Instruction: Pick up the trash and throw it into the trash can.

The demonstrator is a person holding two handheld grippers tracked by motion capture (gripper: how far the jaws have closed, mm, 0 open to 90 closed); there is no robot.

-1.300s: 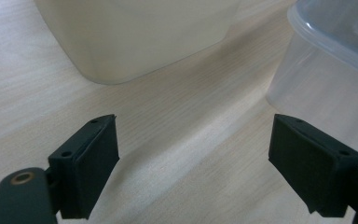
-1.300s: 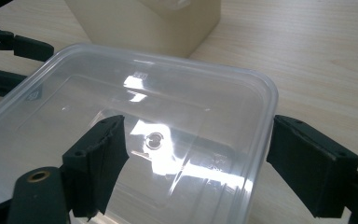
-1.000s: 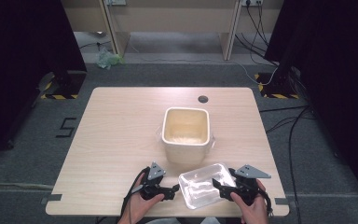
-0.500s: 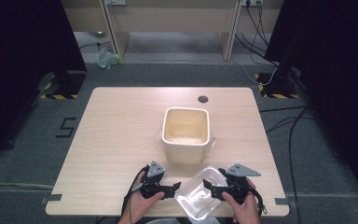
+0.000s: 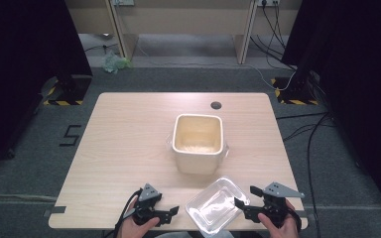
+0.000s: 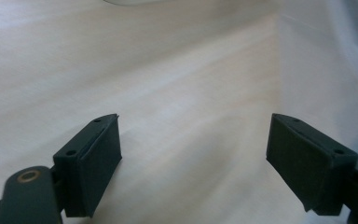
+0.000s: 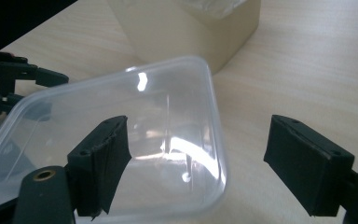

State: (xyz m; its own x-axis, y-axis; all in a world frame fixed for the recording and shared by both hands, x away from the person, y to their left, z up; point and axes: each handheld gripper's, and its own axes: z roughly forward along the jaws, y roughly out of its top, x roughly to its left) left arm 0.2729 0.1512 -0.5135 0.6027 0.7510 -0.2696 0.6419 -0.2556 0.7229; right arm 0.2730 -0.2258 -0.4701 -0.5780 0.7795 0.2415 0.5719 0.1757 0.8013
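I see both grippers low at near tabletop (image 5: 129, 148) edge. Left gripper (image 5: 171, 212) fingers spread, empty. Right gripper (image 5: 239, 206) fingers spread astride clear lid (image 5: 216, 210); cream bin (image 5: 198, 144) beyond.

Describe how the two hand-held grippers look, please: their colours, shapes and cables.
Both the left gripper and the right gripper are black, with two flat rectangular jaws bearing small screw holes. Each carries a grey three-cornered plate on top. A black cable trails from the left one.
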